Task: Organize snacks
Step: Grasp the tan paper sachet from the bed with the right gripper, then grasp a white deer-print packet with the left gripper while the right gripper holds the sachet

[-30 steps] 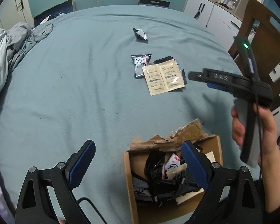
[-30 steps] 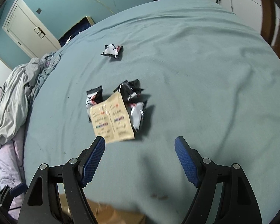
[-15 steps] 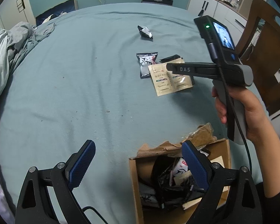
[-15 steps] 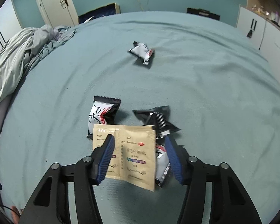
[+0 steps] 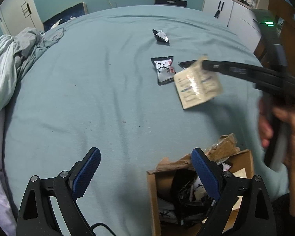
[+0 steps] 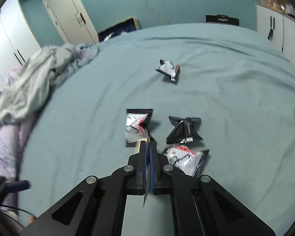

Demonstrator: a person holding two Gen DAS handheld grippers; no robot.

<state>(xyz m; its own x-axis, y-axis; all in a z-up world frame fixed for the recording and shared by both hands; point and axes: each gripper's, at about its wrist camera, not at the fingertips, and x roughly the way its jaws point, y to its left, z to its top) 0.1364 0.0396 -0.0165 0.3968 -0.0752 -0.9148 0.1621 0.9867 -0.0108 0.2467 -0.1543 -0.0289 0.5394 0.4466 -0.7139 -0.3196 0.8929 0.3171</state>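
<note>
My right gripper [image 6: 147, 144] is shut on a tan sachet packet [image 5: 198, 84]. Its jaws are closing to a hairline gap, with the packet's thin edge [image 6: 147, 137] pinched between the pads. In the left wrist view the packet hangs tilted above the bed from the right gripper [image 5: 204, 63]. Black-and-white snack packets [image 6: 136, 126] [image 6: 184, 158], a black one [image 6: 184, 129] and a farther one [image 6: 169, 69] lie on the teal bedsheet. My left gripper [image 5: 145, 153] stands open and empty over the sheet, beside a torn cardboard box [image 5: 153, 194] holding several packets.
Crumpled grey bedding [image 5: 7, 64] is heaped at the bed's left edge. A wooden chair [image 5: 285, 29] and white cabinets [image 5: 230, 9] stand to the right. A person's hand [image 5: 281, 129] grips the right tool's handle above the box.
The right gripper came down over the tan packet, shut on its edge and lifted it off the sheet. The packets it covered now show. The left gripper has barely moved.
</note>
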